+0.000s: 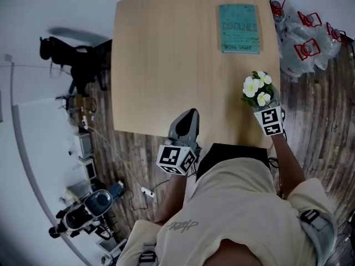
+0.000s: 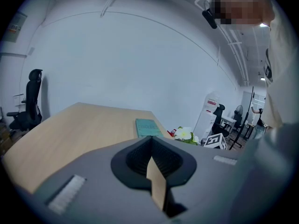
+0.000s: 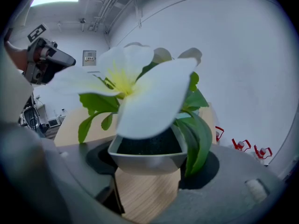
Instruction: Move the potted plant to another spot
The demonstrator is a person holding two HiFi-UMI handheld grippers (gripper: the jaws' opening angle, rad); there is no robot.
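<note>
Here, the right gripper (image 1: pixel 260 103) is pinching the white-flowered potted plant (image 1: pixel 254 85) by its grey square pot (image 3: pixel 147 161) over the right edge of the pale wooden table (image 1: pixel 166 65), ready for carrying; the left gripper (image 1: pixel 188 118), jaws together, is idling empty

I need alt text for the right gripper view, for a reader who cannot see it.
The right gripper holds a grey potted plant between its two jaws, with one large white flower and green leaves close to the camera. The wooden table shows below, a white wall behind.
</note>
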